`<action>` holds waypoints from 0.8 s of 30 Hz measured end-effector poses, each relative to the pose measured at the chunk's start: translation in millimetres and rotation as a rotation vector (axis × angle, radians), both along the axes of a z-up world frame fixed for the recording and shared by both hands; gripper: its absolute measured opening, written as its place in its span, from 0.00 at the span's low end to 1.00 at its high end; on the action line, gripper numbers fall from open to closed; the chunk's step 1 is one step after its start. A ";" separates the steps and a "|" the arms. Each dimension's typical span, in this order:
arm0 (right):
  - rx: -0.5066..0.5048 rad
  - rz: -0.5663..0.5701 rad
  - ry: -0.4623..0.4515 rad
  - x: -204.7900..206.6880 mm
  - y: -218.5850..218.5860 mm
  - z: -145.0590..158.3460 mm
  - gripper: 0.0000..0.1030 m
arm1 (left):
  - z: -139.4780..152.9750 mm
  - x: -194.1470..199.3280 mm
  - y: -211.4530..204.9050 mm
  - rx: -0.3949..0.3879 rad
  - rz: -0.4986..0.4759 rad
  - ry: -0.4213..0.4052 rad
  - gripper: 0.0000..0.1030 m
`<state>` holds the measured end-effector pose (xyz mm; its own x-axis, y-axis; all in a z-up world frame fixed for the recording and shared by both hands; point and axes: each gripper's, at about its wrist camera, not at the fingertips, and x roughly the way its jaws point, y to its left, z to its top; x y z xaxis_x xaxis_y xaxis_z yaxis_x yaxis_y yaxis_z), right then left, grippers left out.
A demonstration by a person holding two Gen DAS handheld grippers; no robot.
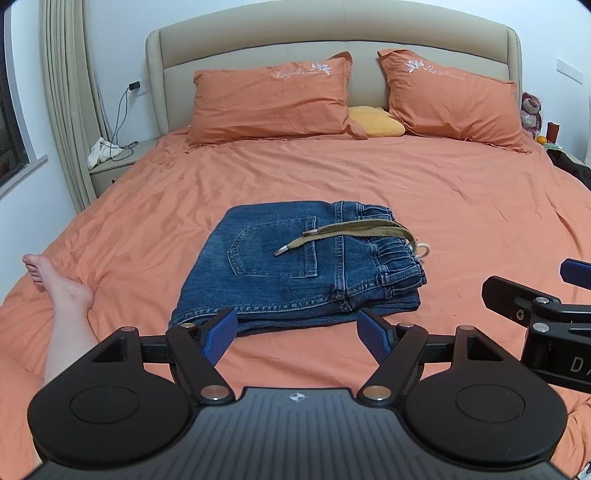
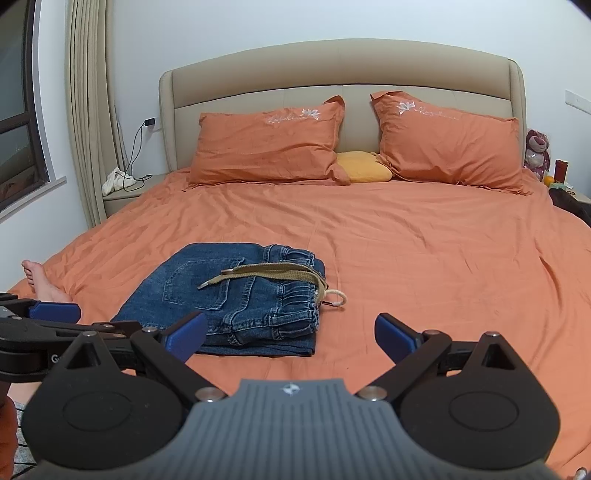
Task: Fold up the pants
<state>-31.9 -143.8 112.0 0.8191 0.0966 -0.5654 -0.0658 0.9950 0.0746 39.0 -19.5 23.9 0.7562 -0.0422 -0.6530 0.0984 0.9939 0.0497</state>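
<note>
Blue jeans [image 1: 288,266] lie folded into a flat rectangular stack on the orange bed sheet [image 1: 461,206], back pocket up, with an olive drawstring [image 1: 347,232] across the top. They also show in the right wrist view [image 2: 229,295]. My left gripper [image 1: 297,334] is open and empty, just short of the stack's near edge. My right gripper [image 2: 291,334] is open and empty, near the stack's near right corner; it shows at the right edge of the left wrist view [image 1: 554,291]. Neither touches the jeans.
Two orange pillows [image 1: 273,99] and a yellow cushion [image 1: 375,120] lie against the beige headboard [image 1: 332,33]. A person's bare foot [image 1: 55,280] rests on the bed at the left. A nightstand [image 1: 114,162] with a white cloth and cable stands at the left.
</note>
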 end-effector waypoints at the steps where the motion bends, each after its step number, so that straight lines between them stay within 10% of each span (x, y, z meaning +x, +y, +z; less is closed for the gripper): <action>1: 0.001 0.000 0.000 0.1 0.0 0.1 0.91 | 0.1 -0.4 0.2 0.001 -0.001 -0.002 0.84; 24: 0.019 -0.006 -0.004 -0.9 -1.9 1.1 0.91 | 7.2 -3.1 2.8 0.002 -0.014 -0.035 0.84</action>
<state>-32.8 -145.7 113.1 0.8222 0.1024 -0.5600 -0.0605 0.9938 0.0929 35.9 -16.7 31.1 0.7777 -0.0521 -0.6265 0.1106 0.9923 0.0548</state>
